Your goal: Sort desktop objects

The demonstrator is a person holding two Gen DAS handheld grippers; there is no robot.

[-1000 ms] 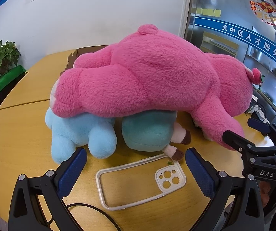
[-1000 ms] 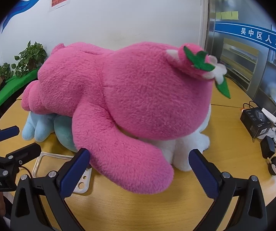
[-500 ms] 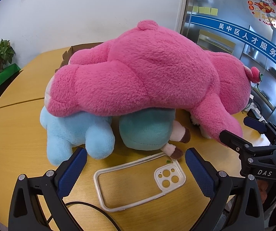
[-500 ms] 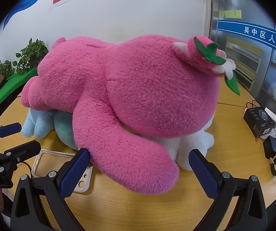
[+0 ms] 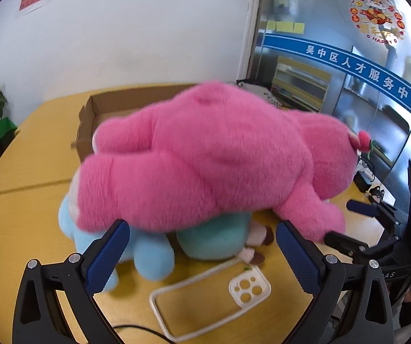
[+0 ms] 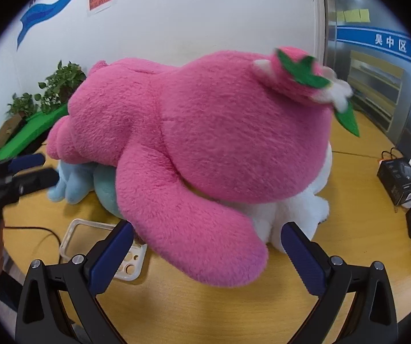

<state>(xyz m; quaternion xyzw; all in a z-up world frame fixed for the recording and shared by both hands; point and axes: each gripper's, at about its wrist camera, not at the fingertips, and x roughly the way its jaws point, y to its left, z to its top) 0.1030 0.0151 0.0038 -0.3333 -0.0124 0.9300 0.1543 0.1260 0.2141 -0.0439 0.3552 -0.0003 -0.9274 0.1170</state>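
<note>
left wrist view: your left tool (image 5: 199, 246) gapes empty before the pink plush (image 5: 219, 160), lying crosswise atop smaller toys on the bench (image 5: 19, 229). your right tool (image 6: 206, 246), also spread, straddles its arm, nearer.

Left tool (image 5: 199, 253) hangs wide open over the yellow surface (image 5: 19, 229), blue pads spread and nothing between them. Ahead, the big pink plush (image 5: 219, 166) sprawls across a light blue plush (image 5: 148, 255) and a teal plush (image 5: 214, 238). A clear phone case (image 5: 214, 295) lies flat just in front, a black cable (image 5: 136, 328) beside it. Cardboard box (image 5: 90, 117) sits behind the pile. The right tool (image 5: 348, 226), also open, shows at right by the pink arm.
</note>
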